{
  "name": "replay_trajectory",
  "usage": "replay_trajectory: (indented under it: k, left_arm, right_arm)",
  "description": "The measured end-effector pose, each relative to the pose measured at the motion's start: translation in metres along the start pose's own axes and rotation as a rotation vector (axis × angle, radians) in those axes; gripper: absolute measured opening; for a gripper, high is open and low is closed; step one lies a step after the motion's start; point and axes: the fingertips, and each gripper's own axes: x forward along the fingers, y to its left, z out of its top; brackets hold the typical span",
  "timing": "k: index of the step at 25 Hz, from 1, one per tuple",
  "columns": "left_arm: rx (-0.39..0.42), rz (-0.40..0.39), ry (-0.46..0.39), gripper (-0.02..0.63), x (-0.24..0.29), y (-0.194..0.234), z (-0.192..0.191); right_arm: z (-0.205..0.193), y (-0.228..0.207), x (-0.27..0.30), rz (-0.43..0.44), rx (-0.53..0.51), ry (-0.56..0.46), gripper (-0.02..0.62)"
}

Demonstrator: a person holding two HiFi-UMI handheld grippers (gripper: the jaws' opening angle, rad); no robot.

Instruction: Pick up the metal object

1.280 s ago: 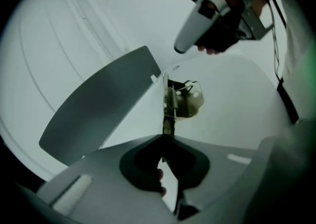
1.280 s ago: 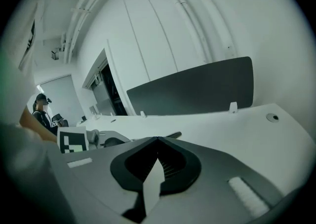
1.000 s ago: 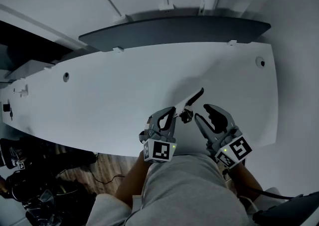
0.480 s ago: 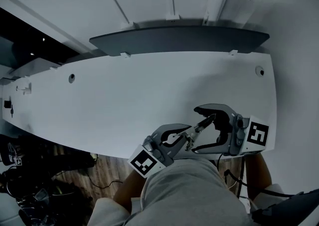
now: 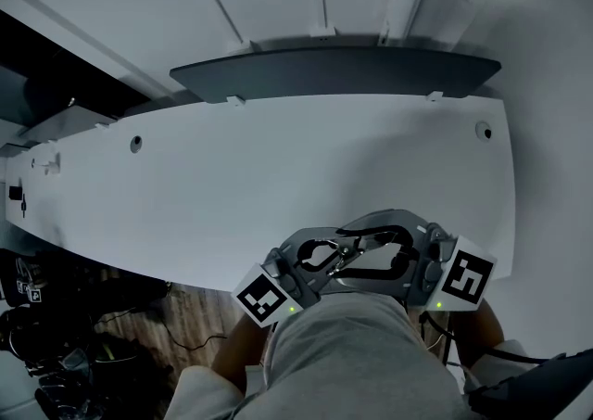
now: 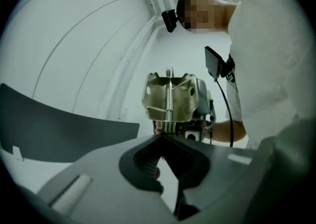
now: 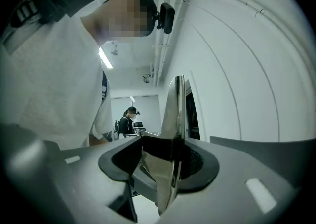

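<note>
The metal object [image 5: 357, 249] is off the counter [image 5: 278, 159]. It hangs in the air at the bottom centre of the head view, just over the counter's near edge and close to the person's body, spanning the gap between the two grippers. The left gripper [image 5: 313, 259] has its jaws together on one thin end. In its own view the folded plate and spring of the object [image 6: 170, 97] stand straight up from the jaw tips at mid-frame. The right gripper [image 5: 397, 247] holds the other end. In its view a shiny blade of the object [image 7: 173, 119] rises through the middle of the frame, and the jaws have closed in on it from both sides and appear clamped on it, though the left pad's contact is partly shadowed. The counter itself is bare white, with only a dark screen [image 5: 334, 70] along its far edge at the top of the frame. Judging by this, the pick-up itself looks done, since the object is lifted and carried by both grippers. What is left, if anything, is to keep it steady.
</note>
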Motion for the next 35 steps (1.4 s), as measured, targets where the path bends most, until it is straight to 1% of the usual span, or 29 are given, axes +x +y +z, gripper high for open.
replay_trajectory:
  k: [2, 4, 5, 6, 8, 10, 11, 12, 14, 15, 17, 18, 19, 20, 22, 23, 28, 30, 35]
  left_arm:
    - [0.018, 0.01, 0.005, 0.011, -0.001, 0.001, 0.003]
    - [0.013, 0.019, -0.003, 0.015, -0.003, 0.001, 0.009]
    - [0.002, 0.024, -0.016, 0.015, -0.006, 0.002, 0.013]
    - [-0.007, 0.031, -0.031, 0.009, -0.01, 0.004, 0.017]
    - [-0.004, 0.054, -0.045, 0.003, -0.019, 0.009, 0.023]
    - [-0.001, 0.104, -0.043, 0.003, -0.026, 0.016, 0.02]
    - [-0.008, 0.153, -0.052, 0.003, -0.03, 0.023, 0.019]
    - [-0.006, 0.224, -0.065, 0.003, -0.034, 0.033, 0.019]
    - [0.046, 0.412, -0.074, 0.003, -0.043, 0.053, 0.023]
    - [0.09, 0.514, -0.061, 0.003, -0.046, 0.061, 0.026]
    - [0.175, 0.706, -0.003, 0.003, -0.05, 0.071, 0.025]
    - [0.195, 0.781, 0.033, 0.002, -0.051, 0.075, 0.021]
    - [0.193, 0.831, 0.06, 0.002, -0.051, 0.079, 0.017]
    - [0.174, 0.855, 0.07, 0.002, -0.051, 0.081, 0.014]
    - [0.136, 0.857, 0.064, 0.002, -0.048, 0.082, 0.012]
    - [0.132, 0.854, 0.06, 0.002, -0.047, 0.083, 0.012]
    - [0.175, 0.909, 0.042, 0.0, -0.049, 0.087, 0.028]
    - [0.185, 0.904, 0.031, 0.0, -0.046, 0.087, 0.033]
    - [0.169, 0.882, 0.017, 0.0, -0.038, 0.09, 0.039]
  right_arm:
    - [0.004, -0.003, -0.002, -0.02, 0.001, -0.017, 0.207]
    - [0.011, -0.007, -0.007, -0.055, 0.007, -0.048, 0.194]
    - [0.015, -0.012, -0.011, -0.083, 0.006, -0.065, 0.167]
    - [0.019, -0.017, -0.015, -0.116, 0.002, -0.079, 0.156]
    - [0.025, -0.028, -0.021, -0.178, -0.014, -0.1, 0.153]
    - [0.029, -0.036, -0.024, -0.246, -0.049, -0.097, 0.152]
    - [0.028, -0.04, -0.025, -0.293, -0.08, -0.078, 0.15]
    - [0.026, -0.044, -0.025, -0.35, -0.116, -0.047, 0.15]
    - [0.018, -0.056, -0.022, -0.478, -0.164, 0.022, 0.15]
    - [0.013, -0.062, -0.021, -0.535, -0.163, 0.045, 0.15]
    - [0.004, -0.072, -0.022, -0.628, -0.117, 0.056, 0.15]
    - [0.0, -0.076, -0.023, -0.667, -0.087, 0.049, 0.15]
    - [-0.002, -0.08, -0.024, -0.702, -0.062, 0.038, 0.15]
    - [-0.003, -0.083, -0.025, -0.731, -0.046, 0.029, 0.15]
    - [-0.005, -0.087, -0.025, -0.765, -0.033, 0.021, 0.151]
    - [-0.004, -0.088, -0.025, -0.774, -0.036, 0.02, 0.15]
    - [-0.008, -0.088, -0.024, -0.793, -0.075, 0.035, 0.15]
    - [-0.012, -0.089, -0.025, -0.8, -0.07, 0.037, 0.149]
    - [-0.016, -0.089, -0.024, -0.804, -0.074, 0.04, 0.149]
